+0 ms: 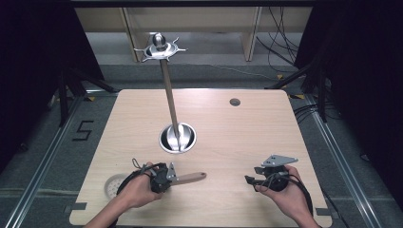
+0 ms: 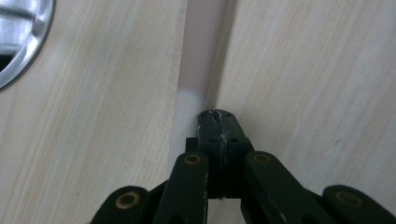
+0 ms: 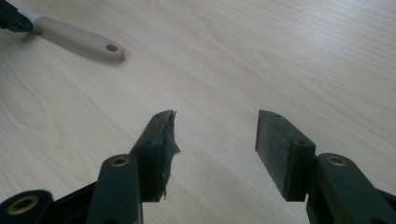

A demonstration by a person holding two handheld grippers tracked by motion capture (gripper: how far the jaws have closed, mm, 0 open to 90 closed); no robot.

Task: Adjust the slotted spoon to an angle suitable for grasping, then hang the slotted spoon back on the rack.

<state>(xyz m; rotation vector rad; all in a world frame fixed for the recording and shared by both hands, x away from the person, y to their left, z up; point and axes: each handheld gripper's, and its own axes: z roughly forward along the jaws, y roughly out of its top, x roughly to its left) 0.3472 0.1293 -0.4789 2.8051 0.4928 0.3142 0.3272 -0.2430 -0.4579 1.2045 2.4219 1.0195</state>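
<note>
**Left gripper pinches the metal end of a wooden-handled utensil**

The left gripper (image 1: 166,178) sits at about 7 o'clock on the pale wood-grain table (image 1: 247,128), its jaws closed tight on the thin flat metal end of a slim utensil with a light wooden handle (image 1: 190,178). The handle points toward 3 o'clock and ends in a rounded tip with a small hanging hole. In the left gripper view the jaws meet almost flush on the pale strip (image 2: 198,70), so the held part is very thin.

The utensil looks light and stiff, unlikely to bend or break. Smooth metal is probably slippery between the pads, and with the whole handle standing out past the jaws it could pivot if swung quickly. A hold nearer the junction of metal and wood would likely steady it; the handle itself offers a thicker, grippier surface.

The right gripper (image 1: 259,180) rests at about 5 o'clock, jaws wide apart with nothing between them, well apart from the handle tip and pointing toward it.

At table centre stands a round shiny metal base (image 1: 178,138) carrying a tall thin pole topped by a hooked metal hanger (image 1: 160,46). The pole leans toward 12 o'clock and is the main obstacle for any lift toward those hooks. A small dark grommet hole (image 1: 235,101) lies at 1 o'clock.
</note>
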